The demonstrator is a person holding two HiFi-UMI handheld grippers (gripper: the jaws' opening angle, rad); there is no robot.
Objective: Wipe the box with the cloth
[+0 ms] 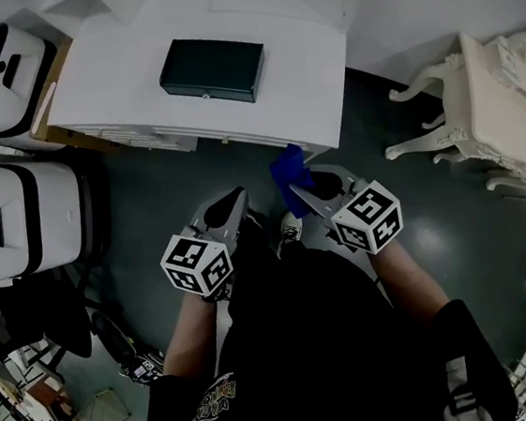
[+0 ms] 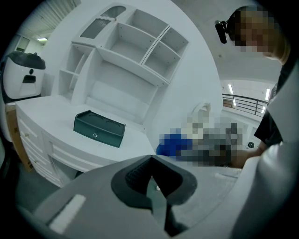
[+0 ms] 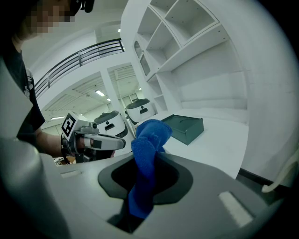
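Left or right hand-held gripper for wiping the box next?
Right, probably. The right hand-held gripper is shut on the blue cloth; the left hand-held gripper is shut and empty. Both are short of the box on the desk.

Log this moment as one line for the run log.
stage: before wiping | right gripper: shut on blue cloth | left gripper: shut, empty | box: on white desk, untouched

left gripper [image 1: 239, 196]: grey tapered shell, dark jaw pads, white cube with black square markers
right gripper [image 1: 292, 192]: same grey shell, same marker cube
top [image 1: 306, 341]: black, short sleeves
shoe [image 1: 291, 228]: pale
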